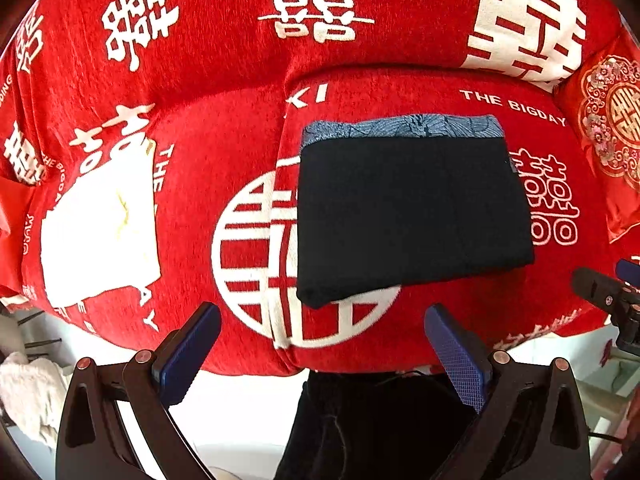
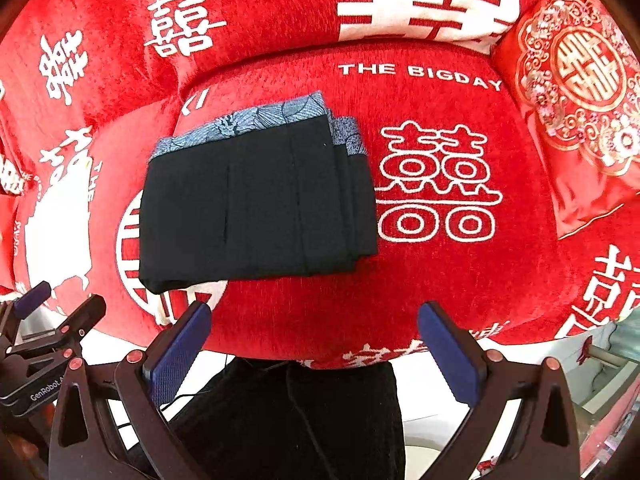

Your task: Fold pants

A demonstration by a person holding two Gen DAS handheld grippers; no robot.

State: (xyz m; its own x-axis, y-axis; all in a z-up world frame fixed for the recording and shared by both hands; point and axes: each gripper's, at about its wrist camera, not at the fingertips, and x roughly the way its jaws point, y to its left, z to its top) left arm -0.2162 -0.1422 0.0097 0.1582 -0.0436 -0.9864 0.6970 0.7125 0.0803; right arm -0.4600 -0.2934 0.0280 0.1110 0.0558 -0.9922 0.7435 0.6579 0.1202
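The dark pants (image 1: 408,216) (image 2: 256,200) lie folded into a compact rectangle on the red sofa seat (image 1: 460,320) (image 2: 440,280), with a blue patterned waistband lining showing along the far edge. My left gripper (image 1: 322,344) hangs above the seat's front edge, open, nothing between its blue pads. My right gripper (image 2: 314,344) is likewise open and empty, high above the front edge and apart from the pants. Each gripper shows at the side of the other's view.
The sofa cover is red with white characters. A white cloth (image 1: 96,232) lies on the left seat. A red embroidered cushion (image 2: 580,92) sits at the right. Dark trousers of a person (image 2: 304,420) and pale floor lie below the sofa edge.
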